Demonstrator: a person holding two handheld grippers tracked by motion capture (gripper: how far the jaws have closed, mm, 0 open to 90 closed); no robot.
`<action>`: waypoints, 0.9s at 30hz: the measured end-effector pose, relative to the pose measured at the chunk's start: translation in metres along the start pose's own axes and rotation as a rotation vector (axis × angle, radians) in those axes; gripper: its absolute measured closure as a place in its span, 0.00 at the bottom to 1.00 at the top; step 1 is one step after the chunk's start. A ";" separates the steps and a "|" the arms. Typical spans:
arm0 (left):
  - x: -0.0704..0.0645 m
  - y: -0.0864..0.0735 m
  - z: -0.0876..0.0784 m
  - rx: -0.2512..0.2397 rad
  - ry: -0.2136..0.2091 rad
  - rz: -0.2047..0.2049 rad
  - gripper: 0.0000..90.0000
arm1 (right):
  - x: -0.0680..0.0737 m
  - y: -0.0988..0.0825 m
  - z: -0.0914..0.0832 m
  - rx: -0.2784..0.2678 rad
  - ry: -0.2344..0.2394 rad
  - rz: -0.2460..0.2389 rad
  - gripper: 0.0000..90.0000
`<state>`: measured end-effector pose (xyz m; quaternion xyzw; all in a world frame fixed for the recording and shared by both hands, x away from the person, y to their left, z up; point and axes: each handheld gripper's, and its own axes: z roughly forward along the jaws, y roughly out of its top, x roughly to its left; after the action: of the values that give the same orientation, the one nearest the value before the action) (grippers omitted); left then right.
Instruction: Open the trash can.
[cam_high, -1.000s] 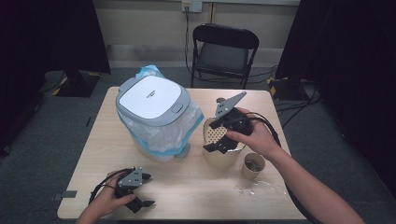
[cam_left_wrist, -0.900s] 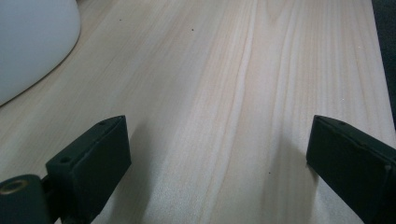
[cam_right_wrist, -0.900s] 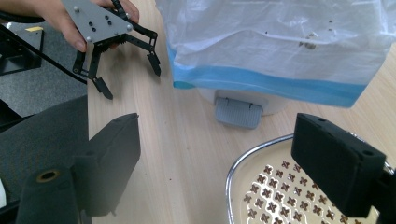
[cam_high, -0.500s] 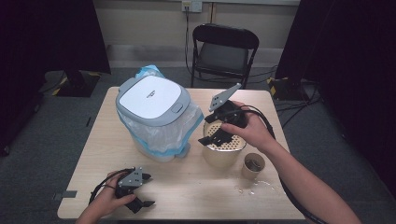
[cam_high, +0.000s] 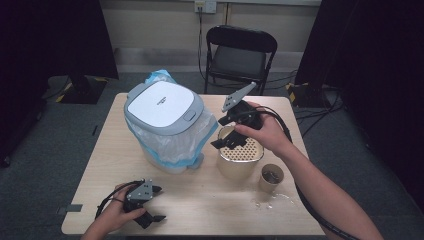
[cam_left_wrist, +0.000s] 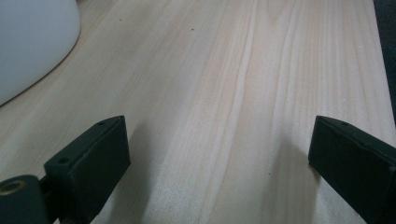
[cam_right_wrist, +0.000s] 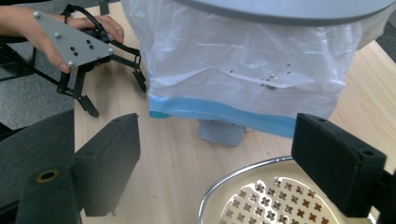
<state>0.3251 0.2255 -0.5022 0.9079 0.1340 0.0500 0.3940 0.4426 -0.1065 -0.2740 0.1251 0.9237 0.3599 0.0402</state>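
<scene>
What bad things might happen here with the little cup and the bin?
The small paper cup stands near the table edge, right beside the person's right forearm, and something already looks spilled by it; a nudge might tip it over. The right gripper hangs open over the perforated container, close to the bin's plastic bag; swinging that way, a jaw might snag or tear the thin bag.

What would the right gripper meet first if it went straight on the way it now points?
Probably the white plastic liner of the grey-lidded bin. The right gripper, jaws open, hangs over the perforated metal bowl, aimed past its rim; depth is unclear.
</scene>
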 end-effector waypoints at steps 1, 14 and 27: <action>0.000 0.000 0.000 0.000 0.000 0.000 0.05 | -0.002 0.002 0.000 -0.005 -0.001 0.001 0.17; 0.000 0.000 0.000 0.000 0.000 0.001 0.05 | -0.002 0.019 0.003 0.001 -0.005 -0.029 0.17; 0.000 0.000 0.000 0.001 0.000 0.001 0.05 | -0.001 0.034 0.007 0.014 -0.001 -0.058 0.17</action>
<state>0.3252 0.2255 -0.5022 0.9081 0.1336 0.0502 0.3938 0.4513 -0.0781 -0.2566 0.0989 0.9294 0.3521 0.0502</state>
